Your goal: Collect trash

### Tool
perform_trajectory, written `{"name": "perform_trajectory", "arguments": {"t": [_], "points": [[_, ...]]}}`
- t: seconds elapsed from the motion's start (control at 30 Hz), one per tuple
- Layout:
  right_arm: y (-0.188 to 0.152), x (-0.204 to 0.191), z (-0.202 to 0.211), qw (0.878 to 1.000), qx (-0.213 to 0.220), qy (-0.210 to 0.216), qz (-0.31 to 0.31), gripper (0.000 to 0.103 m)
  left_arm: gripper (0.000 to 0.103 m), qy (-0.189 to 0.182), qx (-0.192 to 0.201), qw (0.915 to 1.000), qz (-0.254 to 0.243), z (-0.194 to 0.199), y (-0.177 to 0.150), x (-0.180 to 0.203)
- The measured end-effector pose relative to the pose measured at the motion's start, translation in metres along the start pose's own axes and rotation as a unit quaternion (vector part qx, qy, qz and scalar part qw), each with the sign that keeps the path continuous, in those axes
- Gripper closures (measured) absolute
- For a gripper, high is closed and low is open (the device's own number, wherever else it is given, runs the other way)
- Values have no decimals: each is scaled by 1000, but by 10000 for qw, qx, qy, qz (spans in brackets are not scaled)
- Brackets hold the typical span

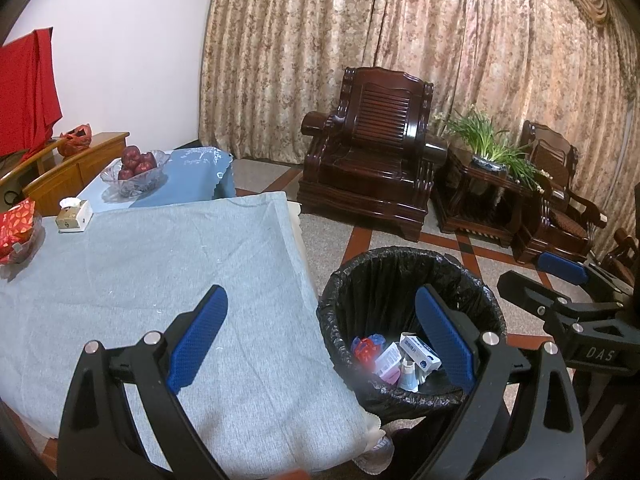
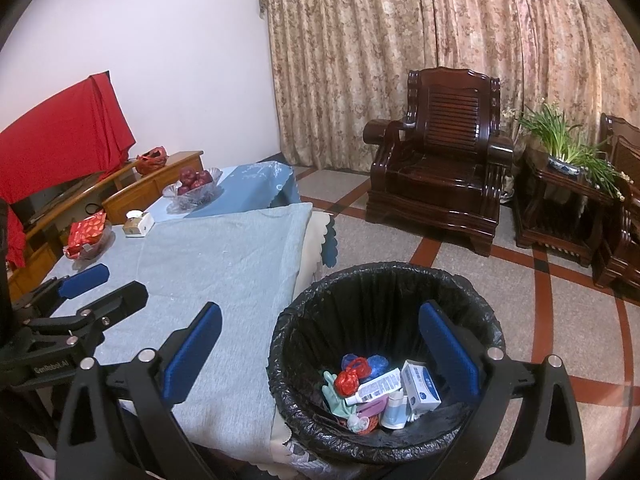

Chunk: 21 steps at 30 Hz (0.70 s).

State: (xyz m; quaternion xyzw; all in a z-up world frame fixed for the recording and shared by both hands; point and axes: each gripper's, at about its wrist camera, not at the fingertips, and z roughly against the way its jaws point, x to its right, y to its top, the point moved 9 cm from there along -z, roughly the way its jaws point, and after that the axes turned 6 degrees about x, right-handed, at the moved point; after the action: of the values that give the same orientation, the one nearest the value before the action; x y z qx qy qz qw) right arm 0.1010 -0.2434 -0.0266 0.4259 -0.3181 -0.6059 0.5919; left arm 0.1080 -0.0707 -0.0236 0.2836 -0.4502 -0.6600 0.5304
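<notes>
Standing on the tiled floor just beside the grey-clothed table [image 2: 224,264], the round bin lined with a black plastic bag [image 2: 304,320] holds the collected trash: a white and blue carton [image 2: 420,386], a white tube [image 2: 374,389], a knotted red plastic bag [image 2: 350,378], crumpled blue plastic and a pale green glove [image 2: 334,396]. Beyond the bin on the table, a clear glass bowl [image 2: 192,196] holds dark red apples, and a second glass dish holds a red patterned packet [image 2: 86,234]. The left gripper [image 1: 320,336] and right gripper [image 2: 322,344] both hang over the bin's edge, jaws spread wide with nothing between them. Only the right wrist view shows the glove; in the left view the bin's near contents are blurred and its rim is cut by the blue finger pad [image 1: 444,340]
</notes>
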Motion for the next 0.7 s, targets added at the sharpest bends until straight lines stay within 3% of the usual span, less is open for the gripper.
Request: {"name": "perform_trajectory", "arguments": {"t": [0.7], "points": [[-4,-4,0,10000,-19,11,-15,6,11,-6,-14,10000,-4,1,2,0]]}}
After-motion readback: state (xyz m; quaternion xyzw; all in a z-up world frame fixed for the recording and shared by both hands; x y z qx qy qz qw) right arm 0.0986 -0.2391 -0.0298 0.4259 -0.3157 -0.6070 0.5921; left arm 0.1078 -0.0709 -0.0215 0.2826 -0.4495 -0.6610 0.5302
